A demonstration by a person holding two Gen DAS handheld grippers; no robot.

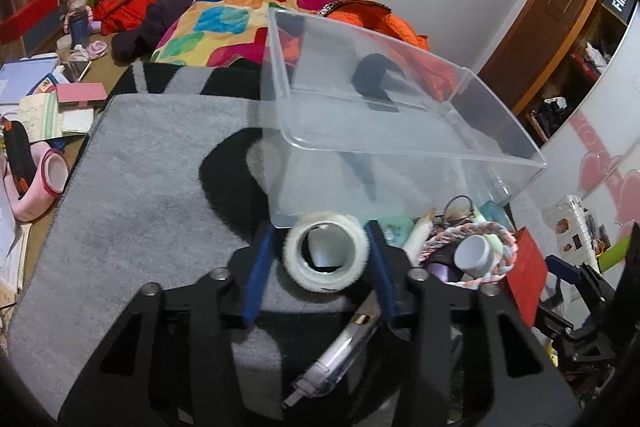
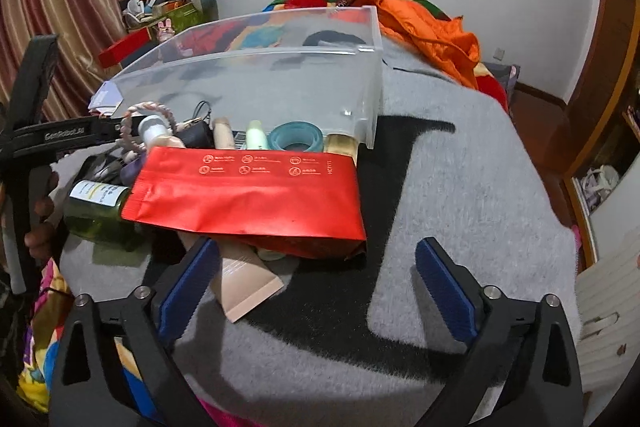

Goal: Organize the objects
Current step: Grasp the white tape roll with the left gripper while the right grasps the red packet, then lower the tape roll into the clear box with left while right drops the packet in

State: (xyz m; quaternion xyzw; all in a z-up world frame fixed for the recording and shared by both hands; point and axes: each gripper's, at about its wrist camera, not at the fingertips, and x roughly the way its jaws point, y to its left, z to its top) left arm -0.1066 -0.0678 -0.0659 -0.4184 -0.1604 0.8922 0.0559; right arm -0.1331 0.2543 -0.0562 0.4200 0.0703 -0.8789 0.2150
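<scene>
Grey blanket [image 2: 460, 167] underneath: left gripper [image 1: 326, 259] clamps a white tape roll [image 1: 326, 255]; right gripper [image 2: 316, 287] gapes wide, holding nothing, red pouch [image 2: 248, 195] ahead.

Bin [image 2: 256, 87] on blanket [image 2: 460, 187], behind clutter | pouch [image 2: 248, 195] in front of bin, atop tube [image 2: 244, 287] | bottle [image 2: 96, 211] left of pouch | tape roll [image 1: 326, 251] btw left gripper [image 1: 320, 267] fingers, in front of bin

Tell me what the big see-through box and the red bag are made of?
The box looks like clear, glossy hard plastic: the blanket shows through its walls. The red bag seems to be matte paper or foil-lined pouch, creased with a folded end; which one is unclear.
</scene>
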